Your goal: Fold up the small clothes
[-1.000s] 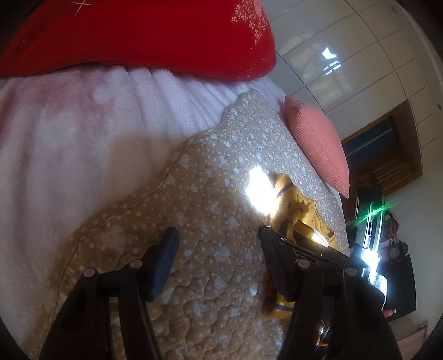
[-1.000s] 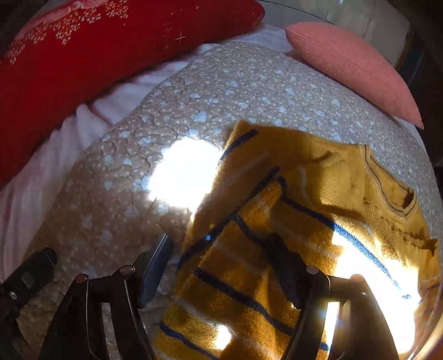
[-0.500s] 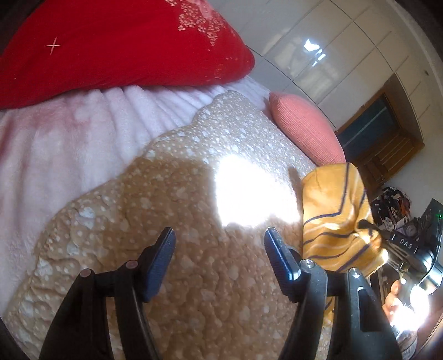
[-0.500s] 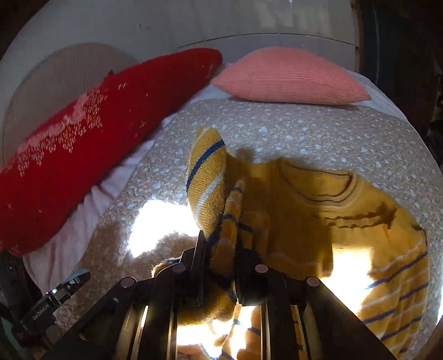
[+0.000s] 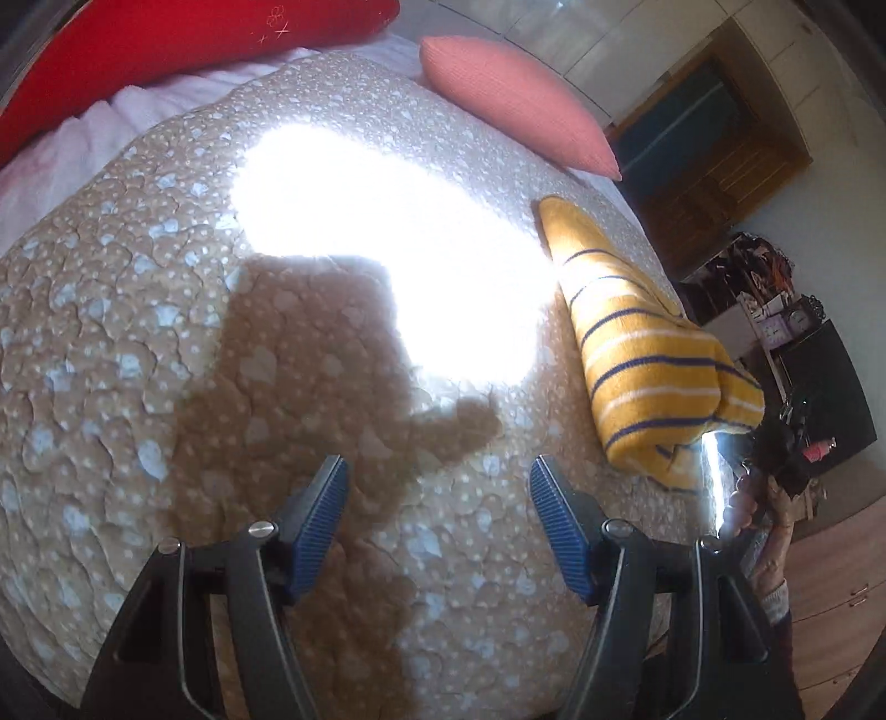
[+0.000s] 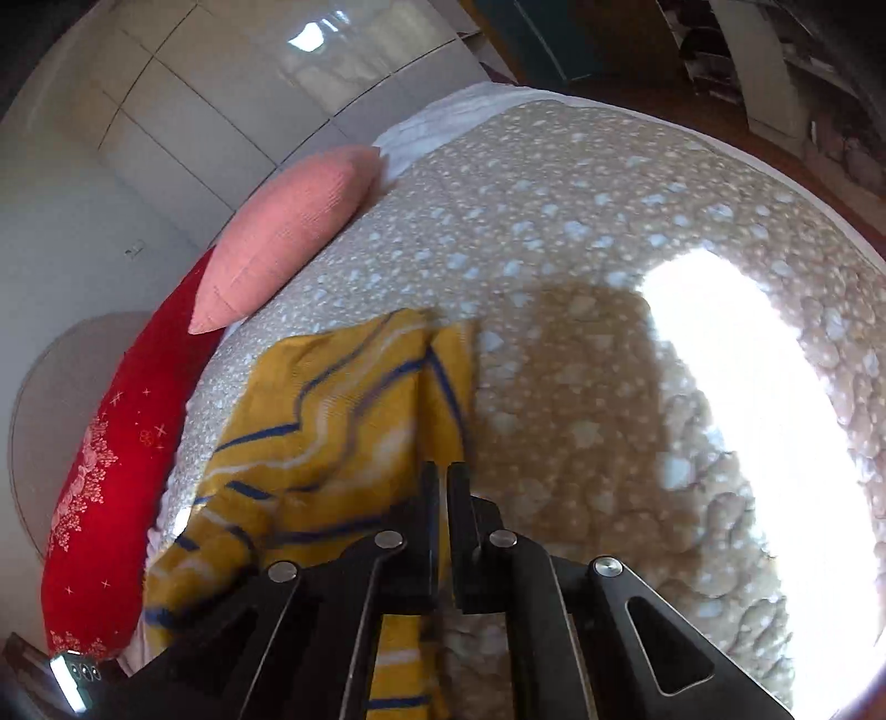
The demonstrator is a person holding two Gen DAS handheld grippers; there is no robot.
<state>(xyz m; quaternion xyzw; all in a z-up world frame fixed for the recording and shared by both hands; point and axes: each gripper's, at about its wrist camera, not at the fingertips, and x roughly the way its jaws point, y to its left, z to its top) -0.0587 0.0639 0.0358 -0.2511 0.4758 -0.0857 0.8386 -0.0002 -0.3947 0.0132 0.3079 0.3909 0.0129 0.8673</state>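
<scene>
A yellow sweater with blue and white stripes (image 5: pixel 648 365) is gathered in a long bunch at the right side of the beige spotted quilt (image 5: pixel 166 332). My right gripper (image 6: pixel 443 476) is shut on an edge of the sweater (image 6: pixel 343 410), which hangs to the left of and under its fingers. In the left wrist view that gripper shows as a dark shape at the sweater's lower end, with a hand (image 5: pixel 769 531) behind it. My left gripper (image 5: pixel 437 498) stands open over bare quilt, well left of the sweater, with nothing between its blue pads.
A red pillow (image 5: pixel 166 39) and a pink pillow (image 5: pixel 515 99) lie at the head of the bed on a pale fleece blanket (image 5: pixel 55 149). A bright sun patch (image 5: pixel 387 232) washes out the quilt's middle. A wooden door (image 5: pixel 709 138) and cluttered shelves (image 5: pixel 775 310) stand beyond the bed's right side.
The right gripper went from open over the flat sweater to shut on it and swung it up and aside in a bunch. The left gripper swept across the quilt, still open.
</scene>
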